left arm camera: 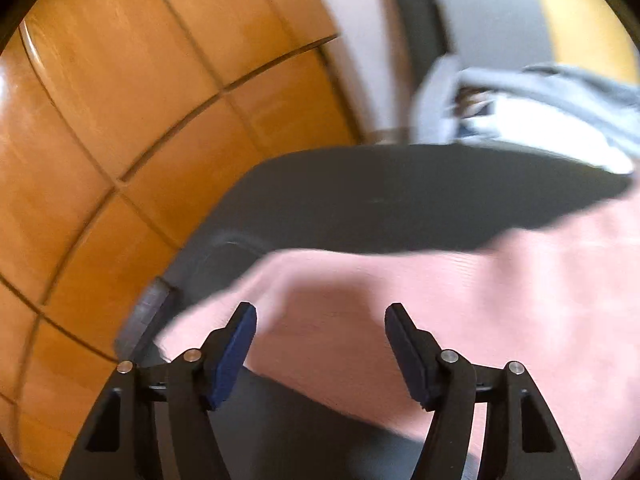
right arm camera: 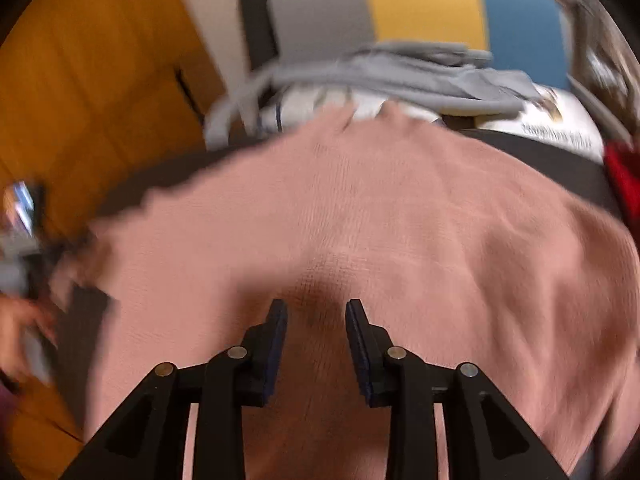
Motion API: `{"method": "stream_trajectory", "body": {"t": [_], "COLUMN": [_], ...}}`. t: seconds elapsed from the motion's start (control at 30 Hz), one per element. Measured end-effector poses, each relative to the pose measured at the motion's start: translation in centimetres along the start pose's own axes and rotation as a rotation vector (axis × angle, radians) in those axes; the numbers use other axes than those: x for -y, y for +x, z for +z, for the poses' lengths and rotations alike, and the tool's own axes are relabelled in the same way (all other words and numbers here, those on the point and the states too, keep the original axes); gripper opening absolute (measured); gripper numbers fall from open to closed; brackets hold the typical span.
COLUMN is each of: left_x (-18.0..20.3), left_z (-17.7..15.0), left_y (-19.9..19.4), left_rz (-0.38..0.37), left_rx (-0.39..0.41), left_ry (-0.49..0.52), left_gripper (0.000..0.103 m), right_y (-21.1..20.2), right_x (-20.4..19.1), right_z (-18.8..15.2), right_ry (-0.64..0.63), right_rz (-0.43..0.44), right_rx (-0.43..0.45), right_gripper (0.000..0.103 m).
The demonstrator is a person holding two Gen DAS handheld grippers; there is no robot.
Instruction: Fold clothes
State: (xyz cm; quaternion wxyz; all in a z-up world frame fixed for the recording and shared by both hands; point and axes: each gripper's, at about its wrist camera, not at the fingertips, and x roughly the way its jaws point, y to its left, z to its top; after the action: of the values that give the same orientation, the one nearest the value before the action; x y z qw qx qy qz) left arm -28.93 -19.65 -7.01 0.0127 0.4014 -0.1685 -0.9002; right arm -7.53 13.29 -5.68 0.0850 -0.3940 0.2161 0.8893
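A pink knitted garment point(right arm camera: 400, 220) lies spread over a dark grey table point(left arm camera: 380, 200). My right gripper point(right arm camera: 316, 304) hovers close over the garment's middle. Its jaws stand a little apart, and the cloth and a shadow show in the gap. My left gripper point(left arm camera: 320, 312) is open wide above the garment's left edge point(left arm camera: 360, 280), with nothing between its fingers. At the left edge of the right wrist view, a person's hand point(right arm camera: 20, 328) and the other tool point(right arm camera: 20, 216) show as a blur.
A heap of grey clothes point(right arm camera: 400, 68) and a white printed garment point(right arm camera: 556, 128) lie at the table's far edge, and a red cloth point(right arm camera: 620, 176) at the right. Left of the table is an orange wooden floor point(left arm camera: 120, 120). Behind stand a dark post point(right arm camera: 256, 12) and grey, yellow and blue panels point(right arm camera: 424, 0).
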Motion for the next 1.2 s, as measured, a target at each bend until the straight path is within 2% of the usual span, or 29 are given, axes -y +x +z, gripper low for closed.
{"method": "stream_trajectory", "body": {"t": [0.07,0.13,0.27,0.37,0.4,0.47,0.53,0.57,0.6,0.63,0.67,0.73,0.83,0.9,0.93,0.97,1.0,1.1,1.2], "left_x": [2.4,4.9,9.2,10.8,10.8,10.2,9.0,8.4,7.9,7.4,7.5,7.7,7.8,7.5,7.4,7.4,7.5,7.6,7.5], "left_z": [-2.1,-4.2,-7.7,-9.0,-9.3,-9.4,-9.4,-9.5,-9.6,-9.8,-10.0,-10.5,-10.7,-10.6,-10.8,-10.8,-10.8,-10.4,-10.4], "left_y": [-1.8,-3.7,-6.2,-5.9,-6.0,-5.5,-4.7,-4.2,-3.7,-3.5,-3.6,-4.0,-4.4,-4.2,-4.2,-4.2,-4.2,-3.6,-3.5], "left_rz": [-0.102,-0.203,-0.246,-0.219,-0.212,-0.200,-0.239,-0.265,-0.300,-0.335,-0.339,-0.336,-0.325,-0.339,-0.343,-0.343,-0.342,-0.344,-0.346], "left_rx": [-0.002,-0.004,0.046,0.044,0.058,0.050,0.011,-0.013,-0.037,-0.059,-0.058,-0.050,-0.042,-0.045,-0.045,-0.045,-0.044,-0.044,-0.043], "left_ry": [0.049,0.098,0.200,0.200,0.179,0.133,0.065,0.023,-0.014,-0.050,-0.052,-0.046,-0.038,-0.049,-0.053,-0.053,-0.052,-0.050,-0.051], "left_gripper": [0.070,0.070,0.070,0.071,0.077,0.088,0.097,0.102,0.103,0.103,0.103,0.103,0.103,0.103,0.103,0.103,0.103,0.103,0.103], "right_y": [-3.9,-7.8,-15.1,-18.8,-19.1,-19.7,-19.5,-18.8,-18.0,-16.9,-15.2,-12.9,-12.5,-12.3,-12.2,-12.1,-12.1,-13.5,-16.5], "right_x": [2.6,6.3,14.5,20.2,21.2,21.5,19.3,18.1,16.8,15.9,15.2,14.8,16.3,18.1,18.6,19.0,19.5,20.7,20.8], "right_z": [-2.1,-4.4,-8.9,-11.8,-12.1,-12.4,-12.2,-12.1,-12.0,-12.1,-12.5,-12.8,-12.2,-11.5,-11.1,-10.8,-10.5,-8.6,-6.0], "right_ry": [0.044,0.079,0.228,0.394,0.421,0.389,0.235,0.137,0.031,-0.062,-0.163,-0.253,-0.159,-0.017,0.020,0.054,0.089,0.229,0.300], "right_rz": [-0.053,-0.152,-0.363,-0.483,-0.498,-0.487,-0.437,-0.418,-0.400,-0.409,-0.461,-0.531,-0.506,-0.472,-0.468,-0.467,-0.465,-0.328,-0.200], "right_rx": [0.041,0.048,0.048,0.033,0.030,0.038,0.047,0.024,-0.004,-0.038,-0.099,-0.157,-0.084,-0.038,-0.024,-0.012,0.000,0.036,0.106], "right_gripper": [0.032,0.034,0.035,0.036,0.036,0.036,0.042,0.047,0.048,0.048,0.049,0.049,0.050,0.048,0.042,0.022,0.011,0.010,0.009]}}
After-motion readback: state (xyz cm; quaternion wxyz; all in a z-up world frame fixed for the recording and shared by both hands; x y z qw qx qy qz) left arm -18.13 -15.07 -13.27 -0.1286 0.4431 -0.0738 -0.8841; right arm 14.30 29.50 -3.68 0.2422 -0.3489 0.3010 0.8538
